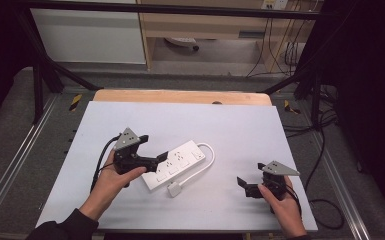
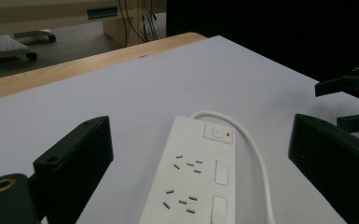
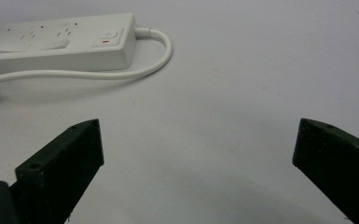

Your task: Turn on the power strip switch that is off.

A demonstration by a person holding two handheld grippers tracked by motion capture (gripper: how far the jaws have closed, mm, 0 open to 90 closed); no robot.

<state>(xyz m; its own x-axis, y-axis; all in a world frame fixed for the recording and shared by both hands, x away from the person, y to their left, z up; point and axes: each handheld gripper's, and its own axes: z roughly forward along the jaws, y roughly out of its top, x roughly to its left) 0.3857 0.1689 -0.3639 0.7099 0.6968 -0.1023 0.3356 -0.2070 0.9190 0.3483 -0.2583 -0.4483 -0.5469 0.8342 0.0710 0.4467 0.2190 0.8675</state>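
While the right claw waits wide apart, the left claw straddles the power strip's near end, wide open along its long axis.

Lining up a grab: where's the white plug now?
In the high view, the white plug lies on the grey table sheet just in front of the white power strip, right of the left tool.

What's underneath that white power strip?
The power strip lies flat on a pale sheet covering the table; its cord loops beside it to the plug. The left claw, open, covers its near end. The strip's underside is hidden.
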